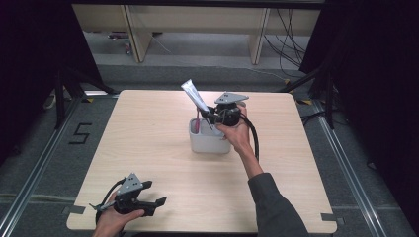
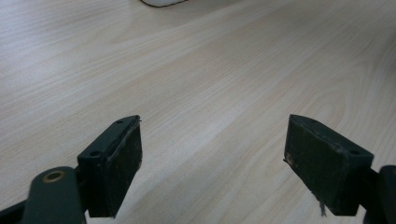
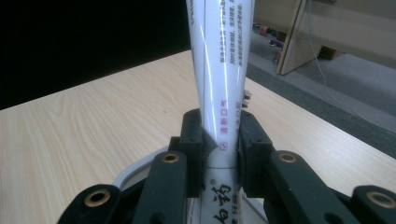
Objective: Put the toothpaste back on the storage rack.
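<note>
White toothpaste tube [image 3: 219,70] sits pinched between the right gripper [image 3: 219,149] pads near its lower end, long axis rising up and away, its base over the grey cup [image 1: 210,142]. Far off, the left gripper [image 1: 148,196] idles open, empty.

white tube [image 3: 219,70], grey cup [image 1: 210,140], black tongs [image 3: 219,140]

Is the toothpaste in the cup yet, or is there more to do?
Nearly. A pink toothbrush already stands in the grey cup. The right gripper is clamped on the toothpaste tube, held tilted at the cup's mouth. Letting go is left. The left gripper waits open over the table.
</note>
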Available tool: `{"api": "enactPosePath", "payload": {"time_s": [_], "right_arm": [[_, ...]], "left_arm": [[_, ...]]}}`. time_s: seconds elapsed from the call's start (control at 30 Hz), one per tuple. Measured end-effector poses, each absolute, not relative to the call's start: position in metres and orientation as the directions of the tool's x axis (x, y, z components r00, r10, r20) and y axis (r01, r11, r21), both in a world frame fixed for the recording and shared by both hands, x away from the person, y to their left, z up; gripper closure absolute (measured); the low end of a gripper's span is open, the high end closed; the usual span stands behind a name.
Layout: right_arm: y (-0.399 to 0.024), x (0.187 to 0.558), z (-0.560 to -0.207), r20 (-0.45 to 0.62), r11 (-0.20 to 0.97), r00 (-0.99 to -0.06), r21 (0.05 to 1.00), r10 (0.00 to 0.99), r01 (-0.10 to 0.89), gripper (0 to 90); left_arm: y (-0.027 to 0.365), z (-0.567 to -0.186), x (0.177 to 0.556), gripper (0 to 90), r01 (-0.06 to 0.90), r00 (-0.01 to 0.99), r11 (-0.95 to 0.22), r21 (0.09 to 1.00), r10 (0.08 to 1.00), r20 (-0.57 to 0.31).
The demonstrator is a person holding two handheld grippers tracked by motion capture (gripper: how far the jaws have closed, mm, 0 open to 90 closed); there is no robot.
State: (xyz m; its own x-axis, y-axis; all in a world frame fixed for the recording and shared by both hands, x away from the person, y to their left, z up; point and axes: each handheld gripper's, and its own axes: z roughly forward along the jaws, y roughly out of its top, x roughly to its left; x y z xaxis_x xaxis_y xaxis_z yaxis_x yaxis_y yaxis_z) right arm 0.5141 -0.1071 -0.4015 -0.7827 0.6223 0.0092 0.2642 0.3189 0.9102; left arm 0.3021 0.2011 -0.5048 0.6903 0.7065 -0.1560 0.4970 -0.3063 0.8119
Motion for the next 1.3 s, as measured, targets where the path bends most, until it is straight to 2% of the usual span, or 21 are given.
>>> {"api": "enactPosePath", "payload": {"time_s": [0.07,0.1,0.4,0.53,0.6,0.77,0.9,1.1,1.13,1.2,1.3], "right_arm": [[-0.107,0.517,-0.404,-0.016,0.333,-0.784,0.910,0.620,0.245,75.7],[-0.106,0.516,-0.405,0.019,0.322,-0.780,0.905,0.626,0.280,75.7],[-0.105,0.519,-0.411,-0.011,0.346,-0.777,0.899,0.630,0.268,75.4],[-0.103,0.518,-0.412,0.015,0.334,-0.776,0.897,0.631,0.289,75.5],[-0.103,0.519,-0.411,-0.017,0.366,-0.784,0.890,0.621,0.271,75.4],[-0.101,0.518,-0.413,-0.003,0.368,-0.783,0.884,0.622,0.289,75.2],[-0.100,0.518,-0.416,-0.039,0.392,-0.784,0.881,0.620,0.265,74.6],[-0.103,0.517,-0.418,-0.039,0.429,-0.780,0.852,0.625,0.300,73.0],[-0.104,0.516,-0.417,-0.036,0.421,-0.784,0.858,0.620,0.295,77.4],[-0.108,0.513,-0.413,-0.011,0.380,-0.785,0.879,0.619,0.287,76.7],[-0.113,0.509,-0.407,-0.033,0.391,-0.787,0.880,0.615,0.268,74.3]], "left_arm": [[0.201,-0.505,0.302,18.9,0.497,0.690,-0.307,0.811,0.707,-0.156],[0.202,-0.504,0.302,18.9,0.491,0.695,-0.314,0.812,0.703,-0.148],[0.201,-0.506,0.301,18.9,0.493,0.695,-0.304,0.815,0.701,-0.159],[0.201,-0.505,0.301,18.9,0.494,0.696,-0.311,0.812,0.700,-0.156],[0.201,-0.506,0.301,18.9,0.487,0.701,-0.309,0.817,0.697,-0.154],[0.201,-0.506,0.300,18.9,0.488,0.699,-0.309,0.816,0.698,-0.154],[0.201,-0.506,0.300,18.9,0.487,0.697,-0.302,0.820,0.700,-0.156],[0.201,-0.506,0.299,18.9,0.491,0.695,-0.302,0.817,0.701,-0.158],[0.202,-0.506,0.299,18.9,0.495,0.696,-0.309,0.812,0.701,-0.157],[0.201,-0.506,0.299,18.9,0.491,0.697,-0.306,0.816,0.699,-0.157],[0.201,-0.506,0.298,18.9,0.490,0.699,-0.309,0.815,0.698,-0.156]]}}
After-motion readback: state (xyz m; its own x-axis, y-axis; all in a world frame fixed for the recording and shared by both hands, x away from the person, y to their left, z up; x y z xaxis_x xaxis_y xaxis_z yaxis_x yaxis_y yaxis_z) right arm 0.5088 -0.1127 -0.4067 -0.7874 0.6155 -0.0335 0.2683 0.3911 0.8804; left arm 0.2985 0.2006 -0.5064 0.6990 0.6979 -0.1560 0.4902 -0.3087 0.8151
